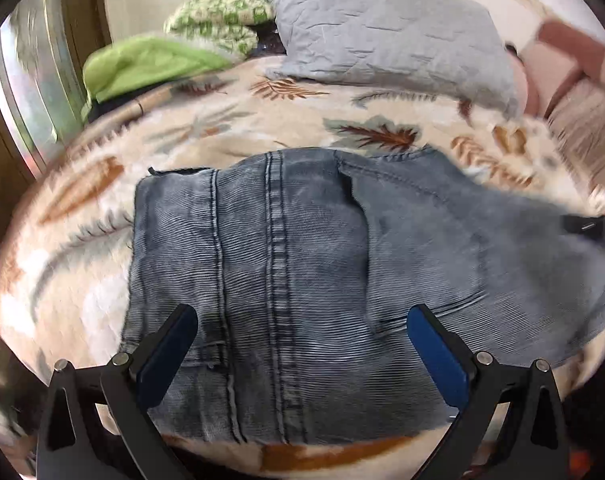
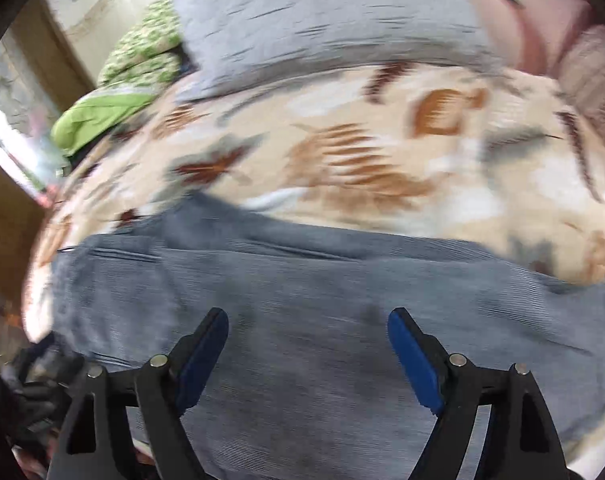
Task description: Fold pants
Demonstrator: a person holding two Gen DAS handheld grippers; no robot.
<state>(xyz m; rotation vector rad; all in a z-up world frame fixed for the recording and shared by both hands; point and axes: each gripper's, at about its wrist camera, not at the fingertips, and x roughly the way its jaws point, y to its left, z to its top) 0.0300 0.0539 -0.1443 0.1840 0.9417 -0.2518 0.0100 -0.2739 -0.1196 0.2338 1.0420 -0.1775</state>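
While the left hand-held gripper (image 1: 302, 336) hangs released over the pants (image 1: 286, 272), they lie flat on a leaf-print bed (image 1: 222, 116) (a grey pillow (image 1: 382, 28) sits beyond). From the right wrist, blurred, the right hand-held gripper (image 2: 308, 338) is released too, nothing between its fingers, above the same denim.
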